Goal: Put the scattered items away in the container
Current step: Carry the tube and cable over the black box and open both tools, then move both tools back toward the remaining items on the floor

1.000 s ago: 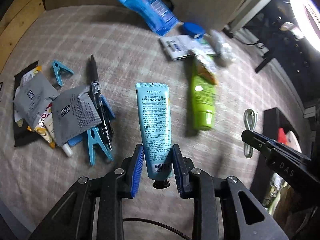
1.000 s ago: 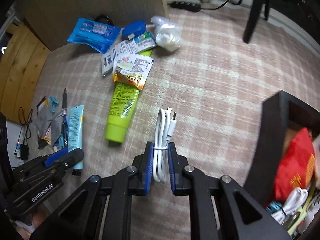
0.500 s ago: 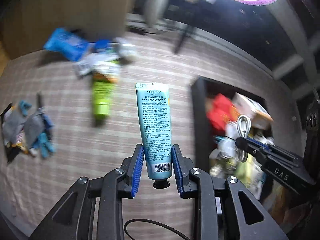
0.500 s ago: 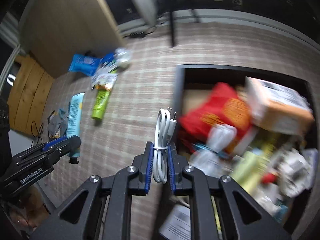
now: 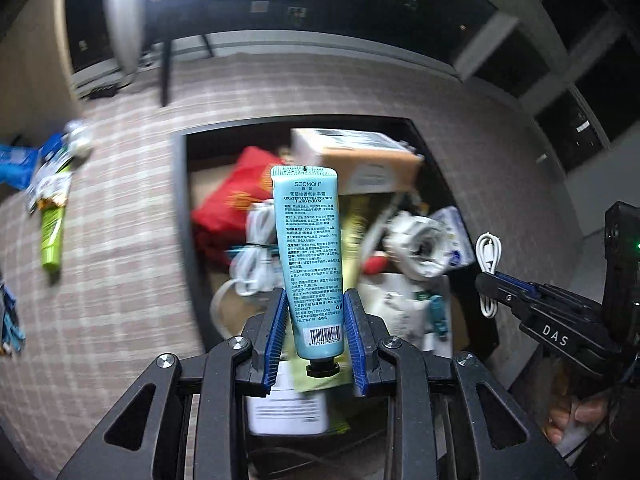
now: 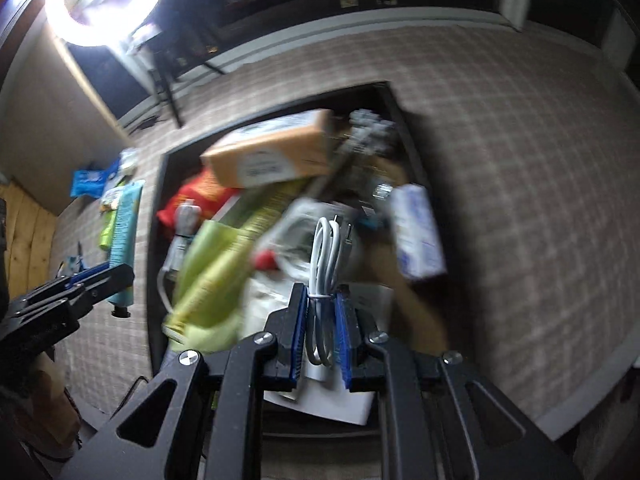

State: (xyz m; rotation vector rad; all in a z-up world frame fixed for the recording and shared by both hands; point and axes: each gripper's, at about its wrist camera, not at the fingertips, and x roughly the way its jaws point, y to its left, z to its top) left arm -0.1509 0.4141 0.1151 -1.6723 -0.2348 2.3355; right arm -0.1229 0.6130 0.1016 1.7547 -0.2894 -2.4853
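- In the left wrist view, the left gripper (image 5: 316, 340) pinches the hand cream tube (image 5: 310, 256) near its cap end (cap toward the camera), held above the black container (image 5: 180, 216).
- In the right wrist view, the right gripper (image 6: 322, 336) clamps the coiled white cable (image 6: 326, 264) over the same container (image 6: 154, 232).

blurred: container (image 6: 157, 216) contents | cut off: blue packet (image 5: 12, 168) at left edge

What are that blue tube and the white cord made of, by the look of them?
The hand cream tube looks like soft plastic with a satin finish: flat crimped top end, printed text, black screw cap. The white cable seems rubbery plastic-coated wire, smooth and slightly glossy, bundled in loops; its small plug tips look metallic.
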